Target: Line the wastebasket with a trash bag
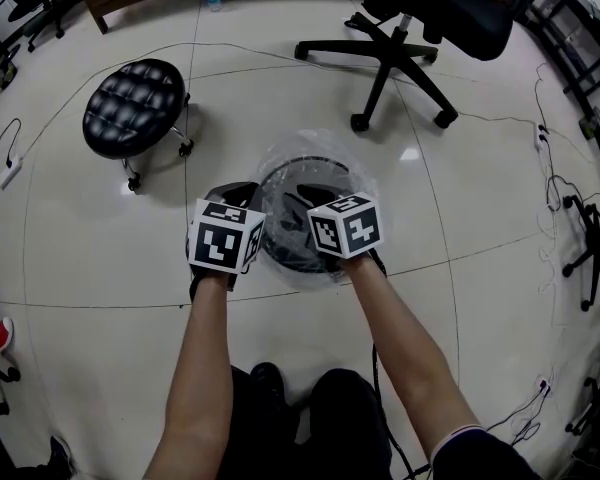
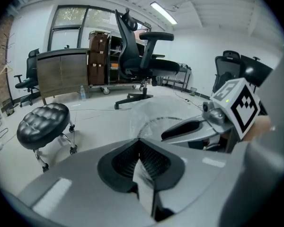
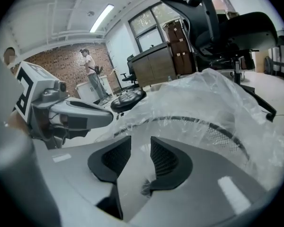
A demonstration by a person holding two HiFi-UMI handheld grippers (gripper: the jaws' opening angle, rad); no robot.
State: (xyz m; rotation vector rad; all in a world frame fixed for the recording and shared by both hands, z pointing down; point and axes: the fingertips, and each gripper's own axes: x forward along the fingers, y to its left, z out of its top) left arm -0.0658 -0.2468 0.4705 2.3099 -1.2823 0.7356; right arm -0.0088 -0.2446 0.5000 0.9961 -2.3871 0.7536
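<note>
Head view: clear trash bag (image 1: 315,148) drapes over the wastebasket (image 1: 280,253). Left gripper (image 2: 138,144) jaws are pressed together near its rim. Right gripper (image 3: 140,151) jaws are spread, with film between them.

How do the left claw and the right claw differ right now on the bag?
The left claw is shut, apparently pinching a strip of trash bag film; the right claw stands open, with film loose in its gap. The left claw sits at the left side of the wastebasket; the right claw is over its near right part. Both point down toward the bag.
</note>
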